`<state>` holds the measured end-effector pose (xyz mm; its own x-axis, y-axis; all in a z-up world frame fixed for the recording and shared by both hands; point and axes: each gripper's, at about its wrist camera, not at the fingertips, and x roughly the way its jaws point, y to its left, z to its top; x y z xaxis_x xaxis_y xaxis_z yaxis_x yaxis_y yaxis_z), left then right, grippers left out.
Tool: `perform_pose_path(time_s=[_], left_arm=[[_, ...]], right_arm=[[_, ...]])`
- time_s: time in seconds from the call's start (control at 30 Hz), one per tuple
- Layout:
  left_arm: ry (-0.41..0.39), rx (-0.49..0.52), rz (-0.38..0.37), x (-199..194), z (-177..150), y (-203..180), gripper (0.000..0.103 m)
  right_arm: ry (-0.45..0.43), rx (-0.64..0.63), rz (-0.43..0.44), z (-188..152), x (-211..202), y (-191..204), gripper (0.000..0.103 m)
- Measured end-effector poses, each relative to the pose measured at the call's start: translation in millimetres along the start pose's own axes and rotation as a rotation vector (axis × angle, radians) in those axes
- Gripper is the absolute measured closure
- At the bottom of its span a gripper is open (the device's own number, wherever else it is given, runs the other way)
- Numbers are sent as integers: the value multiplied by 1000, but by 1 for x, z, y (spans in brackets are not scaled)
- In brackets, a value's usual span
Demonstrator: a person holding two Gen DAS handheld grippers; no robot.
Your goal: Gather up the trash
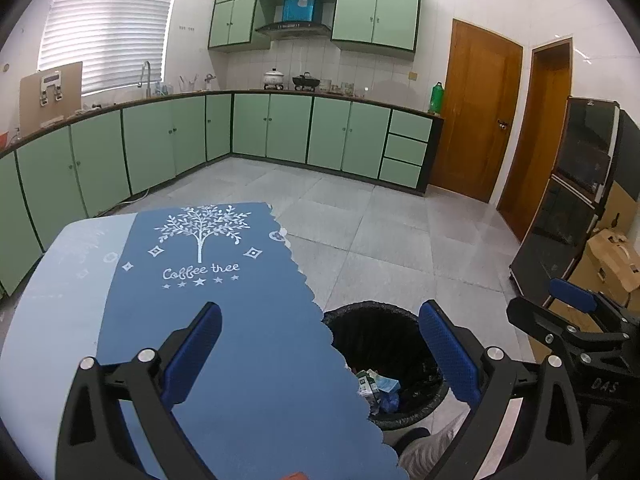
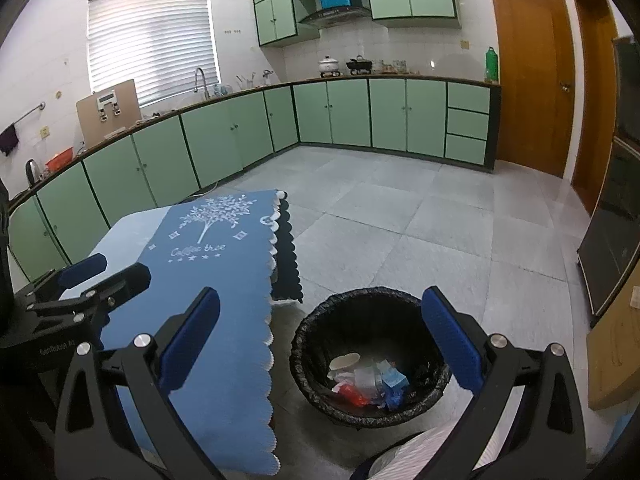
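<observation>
A black-lined trash bin (image 2: 316,320) stands on the floor beside the table, also in the left wrist view (image 1: 360,312). It holds several pieces of trash (image 2: 372,384): wrappers, a white lid, red and blue scraps; some show in the left wrist view (image 1: 378,388). My left gripper (image 1: 320,356) is open and empty above the table's right edge. My right gripper (image 2: 320,344) is open and empty above the bin. Each gripper shows in the other's view, the right (image 1: 572,312) and the left (image 2: 88,280).
The table has a blue "Coffee tree" cloth (image 1: 224,312) with a scalloped edge, also in the right wrist view (image 2: 216,280). Green kitchen cabinets (image 1: 280,128) line the far walls. A black appliance (image 1: 568,200) and cardboard boxes (image 1: 612,260) stand at right. Grey tiled floor (image 2: 400,220).
</observation>
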<state>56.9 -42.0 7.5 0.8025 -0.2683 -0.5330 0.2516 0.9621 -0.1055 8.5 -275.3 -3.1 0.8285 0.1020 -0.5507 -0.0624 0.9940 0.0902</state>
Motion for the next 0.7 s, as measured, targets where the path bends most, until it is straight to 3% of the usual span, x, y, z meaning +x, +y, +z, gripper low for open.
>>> perform_pose_path(time_s=[0.7], left_arm=[[-34, 15, 10, -18, -2, -1, 6]], right_arm=[[-23, -12, 9, 0, -11, 8, 5]])
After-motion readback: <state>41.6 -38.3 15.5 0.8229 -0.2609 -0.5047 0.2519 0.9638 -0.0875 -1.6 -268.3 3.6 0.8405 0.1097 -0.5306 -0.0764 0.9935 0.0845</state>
